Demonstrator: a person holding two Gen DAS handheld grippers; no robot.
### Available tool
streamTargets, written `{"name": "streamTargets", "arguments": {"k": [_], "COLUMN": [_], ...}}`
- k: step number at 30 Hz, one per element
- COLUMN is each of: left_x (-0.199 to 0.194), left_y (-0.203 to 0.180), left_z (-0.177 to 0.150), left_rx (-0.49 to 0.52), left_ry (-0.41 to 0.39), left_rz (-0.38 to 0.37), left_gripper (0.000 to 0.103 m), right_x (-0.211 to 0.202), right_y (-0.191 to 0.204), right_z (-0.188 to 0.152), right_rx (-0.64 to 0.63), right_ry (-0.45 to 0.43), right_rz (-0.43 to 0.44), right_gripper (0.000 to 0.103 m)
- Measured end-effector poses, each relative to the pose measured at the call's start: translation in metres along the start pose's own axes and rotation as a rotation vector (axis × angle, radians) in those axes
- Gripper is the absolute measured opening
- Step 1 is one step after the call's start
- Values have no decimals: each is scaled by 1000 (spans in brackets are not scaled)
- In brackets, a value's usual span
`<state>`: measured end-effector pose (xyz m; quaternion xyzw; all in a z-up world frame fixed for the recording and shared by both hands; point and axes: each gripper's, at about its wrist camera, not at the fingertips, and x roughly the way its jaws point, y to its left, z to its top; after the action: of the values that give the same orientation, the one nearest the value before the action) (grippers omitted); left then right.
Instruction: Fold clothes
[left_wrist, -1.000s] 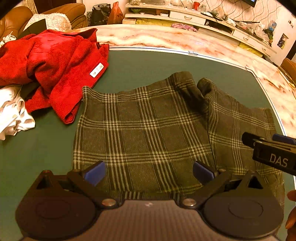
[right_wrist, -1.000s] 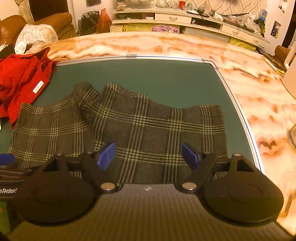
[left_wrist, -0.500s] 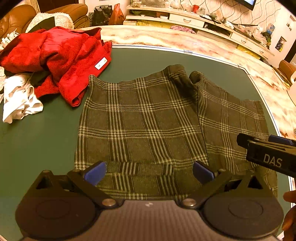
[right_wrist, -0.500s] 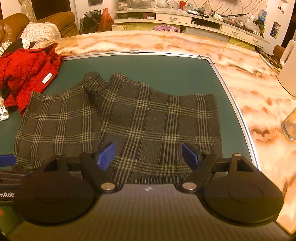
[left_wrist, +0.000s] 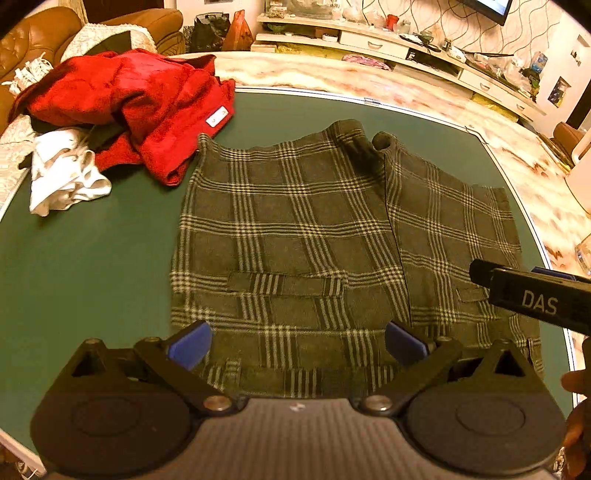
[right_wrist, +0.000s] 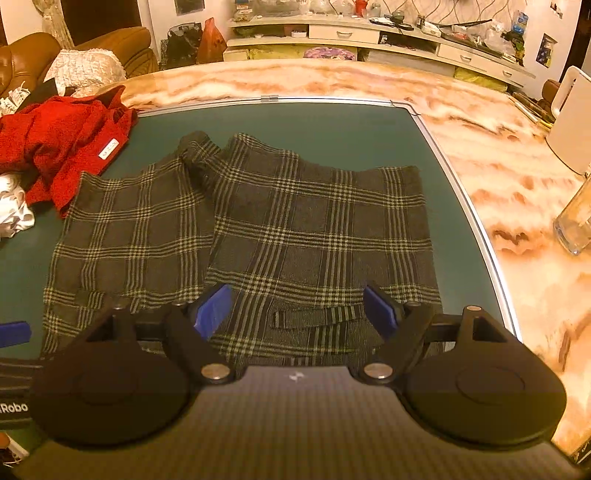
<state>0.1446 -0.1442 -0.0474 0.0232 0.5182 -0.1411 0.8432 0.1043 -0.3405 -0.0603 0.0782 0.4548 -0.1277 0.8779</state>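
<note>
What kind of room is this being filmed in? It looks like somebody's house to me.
Most likely a home living room. A brown leather sofa stands at the back left, a long low cabinet cluttered with household things runs along the patterned wall, and the plaid shorts lie on a green mat over a marble-look table.

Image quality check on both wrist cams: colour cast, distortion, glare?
Left wrist: warm orange cast, strong fisheye bending the green mat edge, dark corner vignette; plaid shorts sharp. Right wrist: same cast and curvature, bright sheen on the marble tabletop; glass at the frame edge stretched.
</note>
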Motion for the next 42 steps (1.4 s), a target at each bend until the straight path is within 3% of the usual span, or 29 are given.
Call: {"name": "streamTargets", "arguments": {"k": [42], "left_x": [-49], "left_y": [-1], "left_z": [-77], "left_rx": [-8], "left_ry": [-20], "left_rz": [-2], "left_gripper": [103], "right_x": [-68], "right_y": [8], "right_z": [-68], "right_rx": [-19], "right_ry": [-26], "right_rz": [0], "right_gripper": [87]}}
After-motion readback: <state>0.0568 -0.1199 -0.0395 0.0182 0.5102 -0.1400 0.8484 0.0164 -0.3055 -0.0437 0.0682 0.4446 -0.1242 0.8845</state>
